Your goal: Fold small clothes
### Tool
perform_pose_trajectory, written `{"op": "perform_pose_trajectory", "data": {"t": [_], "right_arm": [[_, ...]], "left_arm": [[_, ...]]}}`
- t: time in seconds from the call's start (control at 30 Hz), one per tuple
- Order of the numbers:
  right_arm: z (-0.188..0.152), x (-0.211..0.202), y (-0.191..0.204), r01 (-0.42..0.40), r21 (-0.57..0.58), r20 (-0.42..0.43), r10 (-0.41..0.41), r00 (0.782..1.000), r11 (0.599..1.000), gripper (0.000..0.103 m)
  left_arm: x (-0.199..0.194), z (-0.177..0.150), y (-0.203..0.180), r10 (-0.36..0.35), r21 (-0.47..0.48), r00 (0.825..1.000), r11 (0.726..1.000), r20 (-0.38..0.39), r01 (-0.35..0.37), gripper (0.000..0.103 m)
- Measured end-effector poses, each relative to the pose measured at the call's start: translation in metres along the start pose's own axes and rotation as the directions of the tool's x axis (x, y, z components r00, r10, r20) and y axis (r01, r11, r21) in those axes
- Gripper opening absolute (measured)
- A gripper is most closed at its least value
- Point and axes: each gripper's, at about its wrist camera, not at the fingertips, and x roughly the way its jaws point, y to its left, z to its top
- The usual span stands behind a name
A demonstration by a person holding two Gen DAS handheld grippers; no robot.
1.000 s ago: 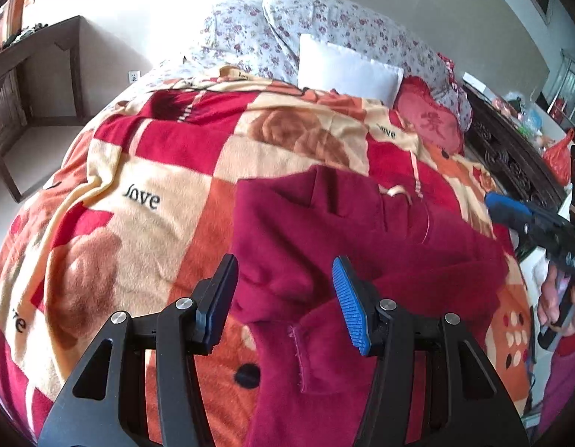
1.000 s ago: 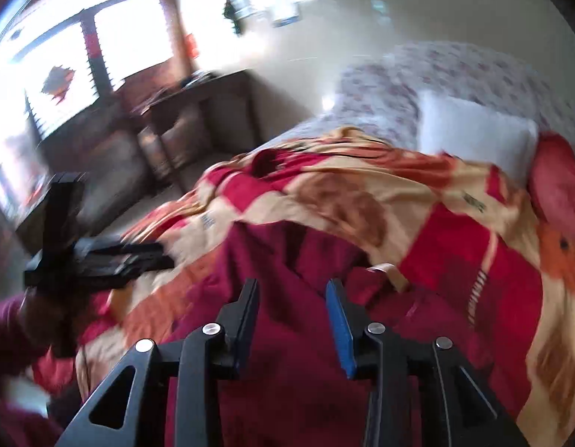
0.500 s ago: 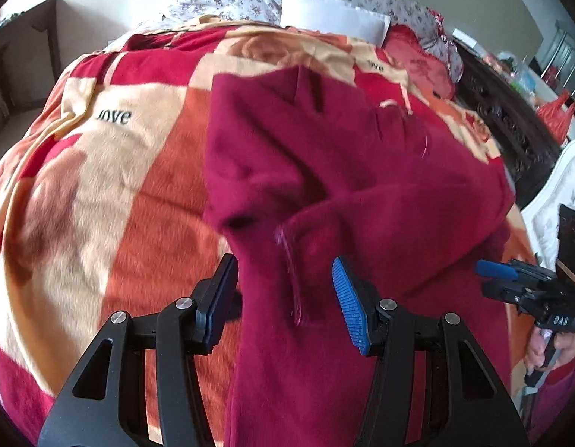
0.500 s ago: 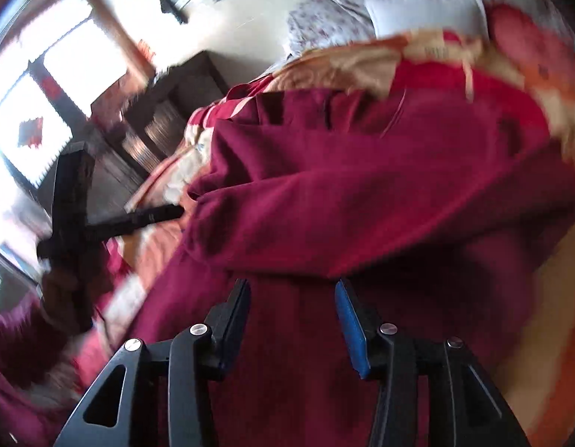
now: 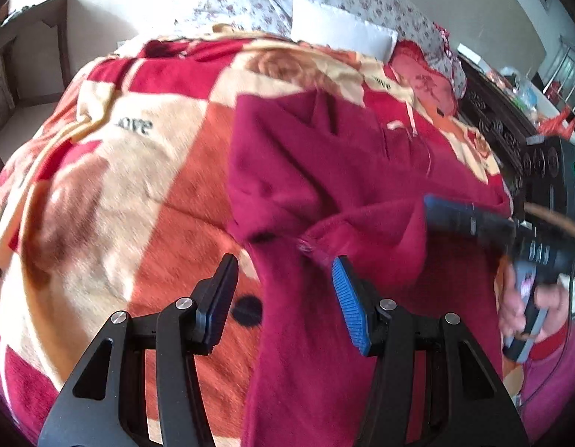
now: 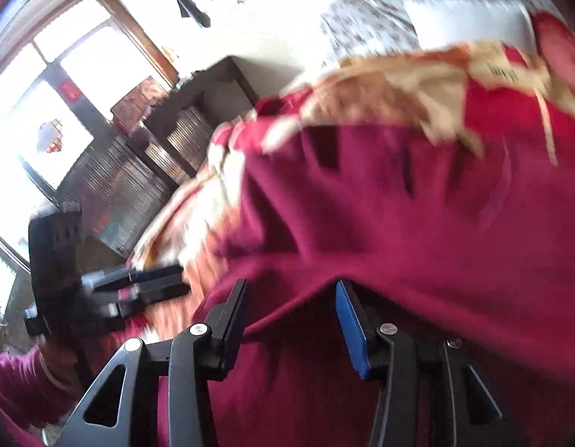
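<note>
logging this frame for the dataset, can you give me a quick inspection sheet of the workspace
Surface: bed covered by a red, orange and cream checked blanket.
Job's things: maroon garment lying spread on the blanket, partly folded over itself.
Clutter: white pillow and red cushion at the head of the bed.
Grippers: left gripper open over the garment's left edge; right gripper open over the garment, view blurred.
Cables: nothing seen.
Surroundings: dark wooden table, window.
</note>
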Motion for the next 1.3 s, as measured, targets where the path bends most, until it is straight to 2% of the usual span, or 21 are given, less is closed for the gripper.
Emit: {"op": "perform_pose_trajectory", "data": {"t": [0.1,0.13,0.2,0.23,0.27,0.33,0.4,0.5,0.63,0.7,0.73,0.83,0.9,1.0,1.07,1.13,1.23,1.3], "right_arm": [[0.038,0.007,-0.004,0.008,0.017,0.082,-0.009,0.997,1.000,0.045],[0.050,0.013,-0.009,0.055,0.028,0.092,-0.057,0.994,0.998,0.045],[0.063,0.028,-0.015,0.152,0.066,0.054,-0.156,0.986,0.986,0.045],[0.063,0.027,-0.017,0.144,0.092,0.041,-0.148,0.988,0.985,0.045],[0.060,0.021,-0.015,0.101,0.098,0.053,-0.106,0.993,0.990,0.045],[0.046,0.005,-0.005,0.031,0.079,0.082,-0.038,0.996,0.996,0.045],[0.020,-0.013,0.005,0.014,0.037,0.065,-0.017,0.998,0.999,0.046],[-0.023,-0.020,0.013,0.023,0.014,-0.034,-0.023,0.999,1.000,0.047],[-0.082,-0.007,0.009,-0.016,0.076,-0.191,0.030,0.981,0.997,0.047],[-0.097,0.008,0.002,-0.013,0.108,-0.224,0.037,0.974,0.994,0.047],[-0.099,0.014,-0.001,-0.018,0.129,-0.208,0.044,0.977,0.991,0.047],[-0.082,0.028,-0.006,-0.059,0.164,-0.161,0.086,0.983,0.985,0.048],[-0.056,0.033,-0.003,-0.035,0.124,-0.123,0.050,0.991,0.992,0.048],[-0.005,0.024,0.003,-0.035,0.093,-0.006,0.036,0.999,0.995,0.049],[0.022,0.026,0.002,-0.006,0.075,0.047,0.002,0.999,0.997,0.056],[0.045,0.038,-0.012,0.015,0.122,0.067,-0.024,0.997,0.992,0.059],[0.050,0.043,-0.033,0.007,0.243,0.037,-0.017,0.999,0.970,0.059],[0.041,0.031,-0.031,-0.023,0.250,0.066,0.007,0.998,0.968,0.059]], "left_arm": [[-0.002,0.012,0.006,0.010,-0.018,1.000,1.000,0.016,-0.010,0.053],[-0.003,0.015,0.007,0.013,-0.024,1.000,1.000,0.019,-0.013,0.053],[-0.006,0.021,0.008,0.006,-0.033,0.999,0.999,0.031,-0.005,0.053],[-0.008,0.023,0.007,0.000,-0.027,0.999,1.000,0.039,0.001,0.053],[-0.010,0.023,0.006,-0.002,-0.018,0.999,1.000,0.047,0.003,0.053],[-0.013,0.021,0.003,0.002,0.019,0.998,1.000,0.069,-0.003,0.053],[-0.009,0.016,-0.001,0.010,0.076,0.998,0.997,0.063,-0.015,0.053],[0.004,0.004,-0.004,0.019,0.112,1.000,0.994,-0.002,-0.018,0.053],[0.010,-0.010,-0.006,0.013,0.119,0.999,0.993,-0.036,-0.008,0.053],[0.011,-0.012,-0.006,0.022,0.115,0.999,0.993,-0.034,-0.018,0.053],[0.011,-0.013,-0.006,0.022,0.110,0.999,0.994,-0.035,-0.018,0.053],[0.004,-0.009,-0.004,0.015,0.088,1.000,0.996,-0.023,-0.013,0.053],[-0.004,-0.005,-0.002,0.018,0.089,1.000,0.996,0.002,-0.018,0.053],[-0.010,0.002,0.000,0.024,0.084,0.999,0.996,0.024,-0.026,0.053],[-0.008,0.008,0.002,0.024,0.071,0.999,0.997,0.028,-0.026,0.053],[-0.004,0.015,0.003,0.010,0.055,0.999,0.998,0.030,-0.012,0.053],[0.000,0.023,0.001,-0.001,0.051,1.000,0.999,0.030,-0.001,0.053],[0.002,0.031,-0.002,-0.006,0.069,0.999,0.998,0.049,0.002,0.053]]}}
